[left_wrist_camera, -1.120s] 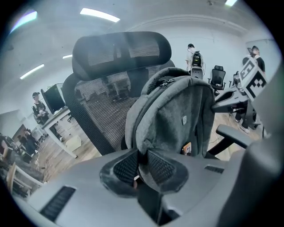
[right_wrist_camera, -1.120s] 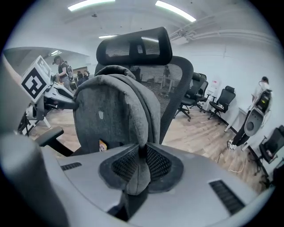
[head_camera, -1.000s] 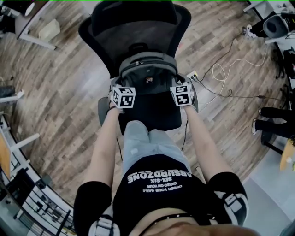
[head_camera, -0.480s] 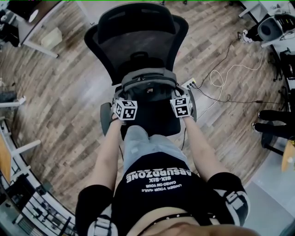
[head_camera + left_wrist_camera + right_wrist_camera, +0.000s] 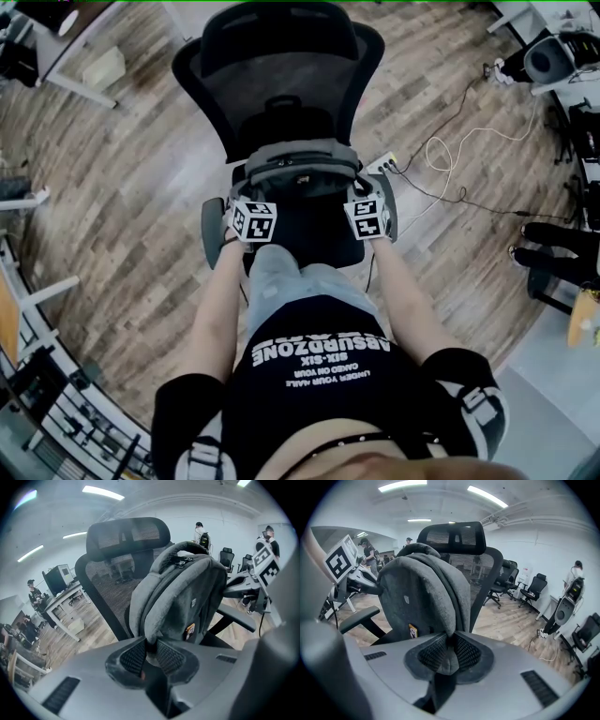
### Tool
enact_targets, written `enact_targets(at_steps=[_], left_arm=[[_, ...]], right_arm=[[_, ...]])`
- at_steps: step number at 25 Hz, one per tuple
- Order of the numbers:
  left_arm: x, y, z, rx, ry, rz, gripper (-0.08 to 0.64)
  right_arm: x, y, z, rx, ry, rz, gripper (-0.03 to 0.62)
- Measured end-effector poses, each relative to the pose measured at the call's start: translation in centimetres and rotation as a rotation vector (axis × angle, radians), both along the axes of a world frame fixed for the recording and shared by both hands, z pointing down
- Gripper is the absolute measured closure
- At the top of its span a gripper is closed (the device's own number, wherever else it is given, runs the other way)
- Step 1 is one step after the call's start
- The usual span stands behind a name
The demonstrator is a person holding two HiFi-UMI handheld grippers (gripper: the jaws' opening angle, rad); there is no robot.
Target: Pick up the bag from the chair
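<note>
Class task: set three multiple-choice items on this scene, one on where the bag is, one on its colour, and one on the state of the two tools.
1. Where is the bag?
A. on the chair, in front of its backrest
B. on the floor
C. on a desk

2. What colour is the bag?
A. red
B. grey
C. yellow

3. How are the left tool and the right tool?
A. both open, clear of the bag
B. only the left one grips
C. each shut on the bag's fabric

Answers:
1 A: the head view shows it on the chair.
2 B: the fabric is grey in every view.
3 C: each gripper view shows grey fabric pinched between the pads.
</note>
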State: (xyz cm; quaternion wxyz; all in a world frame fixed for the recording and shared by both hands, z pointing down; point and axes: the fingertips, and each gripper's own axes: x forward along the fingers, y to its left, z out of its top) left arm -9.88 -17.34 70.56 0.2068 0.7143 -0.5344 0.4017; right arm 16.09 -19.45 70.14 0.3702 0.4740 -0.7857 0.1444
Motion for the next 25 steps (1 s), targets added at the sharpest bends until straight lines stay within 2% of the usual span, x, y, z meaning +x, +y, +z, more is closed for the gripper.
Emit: enact_targets(at_steps=[11, 17, 25], left_arm=[[-0.1, 1.8, 0.3, -0.037, 0.023, -0.006, 0.494], [-0.1, 2.6, -0.4, -0.031, -0.038, 0.043, 0.494], [-0.3, 2.6, -1.3, -0.051, -0.027, 0.07, 0.495]], right_arm=[[0.1, 1.5, 0.0, -0.01, -0.017, 0.016, 0.537], [0.0, 2.4, -0.6, -0.07, 0.02, -0.006, 0.537], [0.0, 2.5, -1.5, -0.084, 0.042, -0.007, 0.538]])
